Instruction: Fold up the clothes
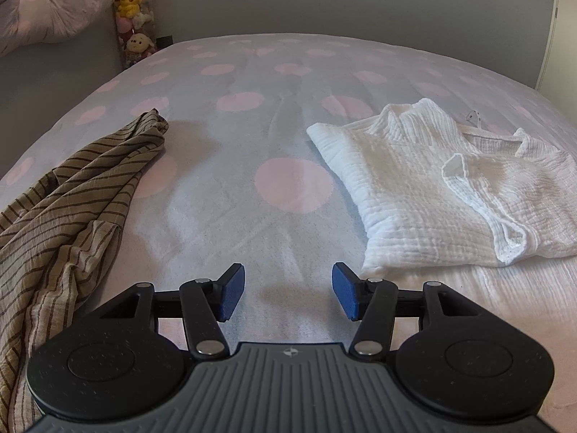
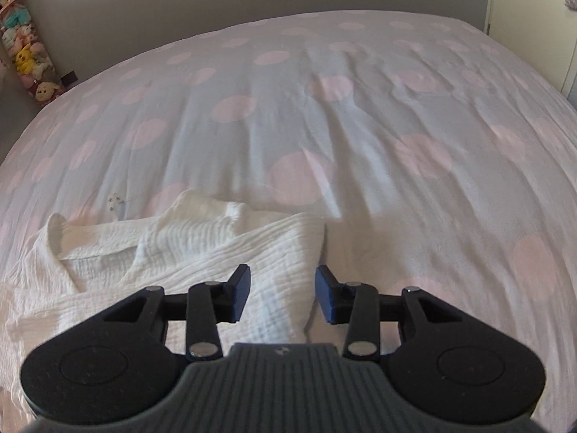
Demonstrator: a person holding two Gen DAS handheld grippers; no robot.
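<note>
**Two garments on the spotted bed, both sets of jaws empty**

No brand name, label or other writing can be read anywhere; the only mark is a small round emblem on the grey ribbed body of each gripper, too small to make out.

One container shows: a tall clear tube of plush toys [image 1: 134, 11] standing in the far left corner by the wall. It is packed with soft toys stacked one on another, among them a yellow one and a cream one with long ears; their full number cannot be told.

Two pieces of clothing lie on the bed [image 1: 288, 115], whose cover is pale with large pink dots. The white crinkled garment [image 1: 432, 187] lies folded into a rough rectangle on the right side in the left wrist view, collar towards the far end, one cuffed sleeve laid across its top. The striped brown garment [image 1: 72, 209] lies crumpled and unfolded on the left side, running down past the near edge of the picture. The two are well apart, with bare cover between them. A small white tag-like scrap [image 2: 116, 202] lies on the cover just beyond the white garment's collar.

The left gripper [image 1: 288, 292] hangs over the bare cover between the garments, jaws parted about halfway, holding nothing. The right gripper [image 2: 283, 294] hangs over the near corner of the white garment, jaws parted somewhat less, nothing gripped between the blue pads [image 2: 241, 294]
</note>
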